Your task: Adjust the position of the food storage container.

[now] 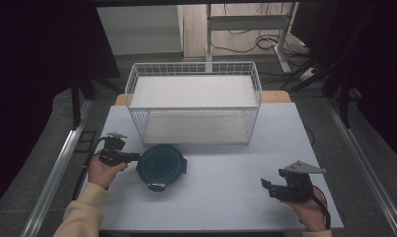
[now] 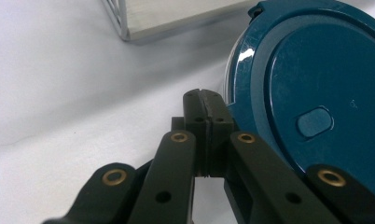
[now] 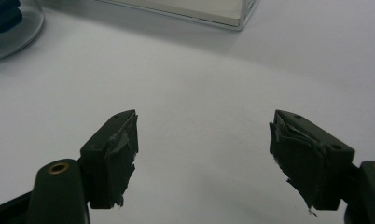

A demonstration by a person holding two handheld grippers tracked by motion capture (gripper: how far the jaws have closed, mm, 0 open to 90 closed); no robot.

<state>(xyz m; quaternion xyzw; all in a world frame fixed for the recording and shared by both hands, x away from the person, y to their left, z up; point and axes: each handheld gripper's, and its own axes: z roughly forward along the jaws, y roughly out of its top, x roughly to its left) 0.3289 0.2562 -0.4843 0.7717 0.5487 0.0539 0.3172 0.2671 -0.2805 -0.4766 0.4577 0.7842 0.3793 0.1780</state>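
A round dark-blue lidded container [image 1: 161, 167] lies on the white table [image 1: 226, 168], left of centre and in front of the wire basket. My left gripper [image 1: 136, 158] is level at the container's left rim. In the left gripper view its jaws [image 2: 205, 100] are pressed together with nothing between them, tips right beside the blue lid [image 2: 311, 79]; I cannot tell whether they touch it. My right gripper [image 1: 266, 186] rests near the table's front right. Its jaws [image 3: 204, 140] stand wide apart over bare table, holding nothing.
A white wire basket [image 1: 194, 101] with a pale floor stands across the back middle of the table. Its corner [image 2: 125, 23] is close beyond the left gripper. The container's clear edge [image 3: 13, 32] sits far left of the right gripper. Dark curtains and metal rails flank the table.
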